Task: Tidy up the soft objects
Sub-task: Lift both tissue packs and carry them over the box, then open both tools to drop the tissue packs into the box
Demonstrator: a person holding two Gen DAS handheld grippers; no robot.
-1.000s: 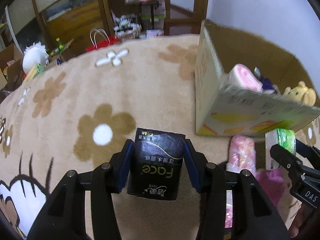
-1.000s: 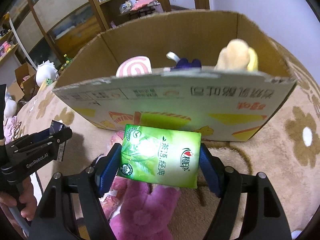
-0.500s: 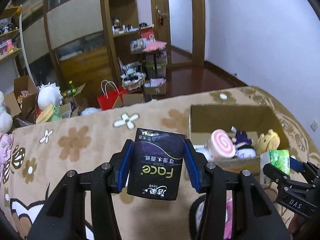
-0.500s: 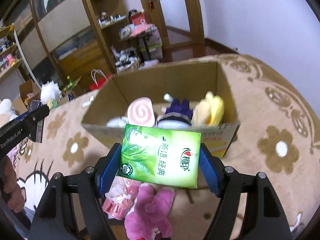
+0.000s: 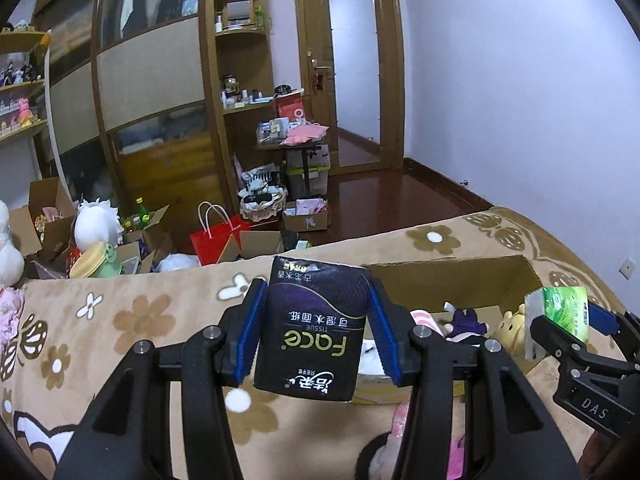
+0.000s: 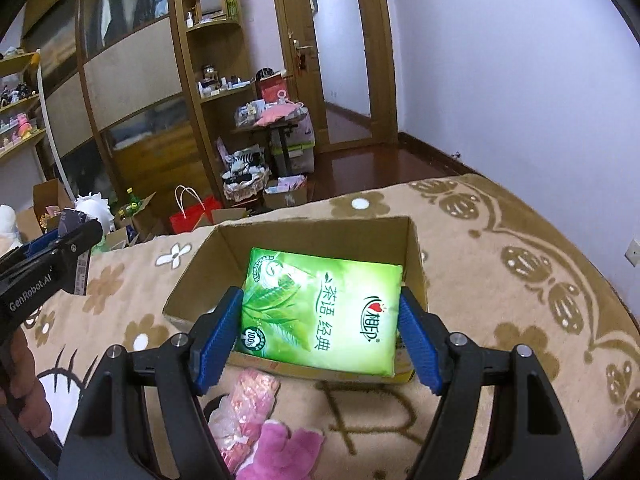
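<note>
The left claw (image 5: 318, 334) is clenched on a black tissue pack (image 5: 312, 332), the right claw (image 6: 320, 334) on a green one (image 6: 320, 312), both above the cardboard box (image 6: 200, 270) on the bed. Soft, light packs; gripping their narrow sides looks secure.

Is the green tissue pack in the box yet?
Not yet: the green tissue pack sits clamped in the right claw, above the box.
</note>
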